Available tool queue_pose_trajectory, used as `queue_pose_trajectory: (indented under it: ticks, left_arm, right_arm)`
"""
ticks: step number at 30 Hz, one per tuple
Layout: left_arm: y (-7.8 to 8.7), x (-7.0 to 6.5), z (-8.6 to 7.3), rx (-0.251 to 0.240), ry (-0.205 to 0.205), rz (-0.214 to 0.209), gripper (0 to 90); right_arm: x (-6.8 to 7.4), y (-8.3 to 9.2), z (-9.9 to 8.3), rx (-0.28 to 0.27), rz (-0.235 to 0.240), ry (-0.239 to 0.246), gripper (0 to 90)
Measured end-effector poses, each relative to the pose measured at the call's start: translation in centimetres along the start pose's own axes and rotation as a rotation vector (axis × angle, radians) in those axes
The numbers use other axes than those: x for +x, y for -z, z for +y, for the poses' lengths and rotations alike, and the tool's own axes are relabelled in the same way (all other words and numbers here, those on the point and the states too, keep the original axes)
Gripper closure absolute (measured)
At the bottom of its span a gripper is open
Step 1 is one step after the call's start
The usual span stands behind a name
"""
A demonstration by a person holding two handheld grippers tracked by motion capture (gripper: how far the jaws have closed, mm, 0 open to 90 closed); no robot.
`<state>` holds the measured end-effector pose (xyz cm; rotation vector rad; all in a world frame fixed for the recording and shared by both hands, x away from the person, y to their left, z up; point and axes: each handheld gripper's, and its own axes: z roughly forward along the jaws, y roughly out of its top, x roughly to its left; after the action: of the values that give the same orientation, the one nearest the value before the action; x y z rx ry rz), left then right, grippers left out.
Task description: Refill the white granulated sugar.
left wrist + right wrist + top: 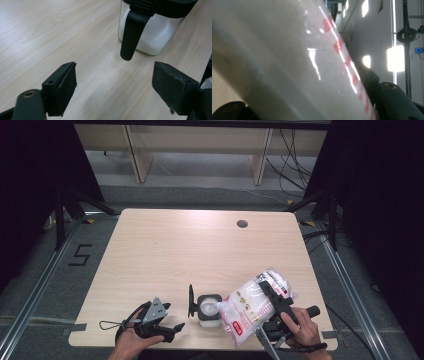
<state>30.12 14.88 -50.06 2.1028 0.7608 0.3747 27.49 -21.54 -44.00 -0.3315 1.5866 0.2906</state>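
Note:
A clear plastic bag of white granules with red print [245,312] is tilted, its lower corner resting at the mouth of a small clear container [209,309]. The container's black lid [191,301] stands swung open to the left. My right gripper [265,300] is shut on the bag's upper part. In the right gripper view the bag [287,57] sits between the jaws, with one finger [387,100] beside it. My left gripper [174,319] rests open near the front edge, left of the container. Its jaws [115,75] stand wide apart, facing the container [155,32], which holds white granules.
The wooden table [200,250] has a round cable hole [242,224] at the back right. Black stand legs [70,205] flank the table on both sides. Wooden furniture and cables lie beyond the far edge.

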Motion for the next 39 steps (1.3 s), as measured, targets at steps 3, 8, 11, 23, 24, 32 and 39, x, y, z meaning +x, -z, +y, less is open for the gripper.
queue_pose_trajectory:
  ticks: [3, 8, 11, 23, 24, 32, 39]
  left_arm:
    - [0.0, -0.1, 0.0, -0.002, 0.007, -0.007, 19.2]
    - [0.0, -0.1, 0.0, -0.001, 0.007, -0.008, 19.2]
    - [0.0, 0.0, 0.0, -0.002, 0.005, -0.007, 19.2]
    - [0.1, -0.1, 0.0, 0.006, 0.005, -0.006, 19.2]
    - [0.1, -0.1, 0.0, 0.000, 0.006, -0.008, 19.2]
    - [0.1, 0.0, 0.1, 0.005, 0.000, -0.004, 19.2]
    - [0.1, 0.0, 0.1, 0.004, -0.002, -0.003, 19.2]
  right_arm:
    - [0.0, 0.0, -0.1, -0.007, 0.004, -0.013, 50.7]
    - [0.0, 0.1, -0.3, 0.005, 0.022, -0.031, 50.8]
    - [0.2, 0.0, -0.4, 0.005, 0.023, -0.048, 50.8]
    - [0.0, -0.1, -0.4, -0.013, 0.020, -0.033, 50.9]
    - [0.0, 0.0, -0.4, -0.003, 0.025, -0.034, 50.9]
    - [0.4, -0.2, -0.9, -0.016, 0.080, -0.138, 51.8]
    - [1.0, -0.8, -1.8, -0.051, 0.160, -0.264, 52.8]
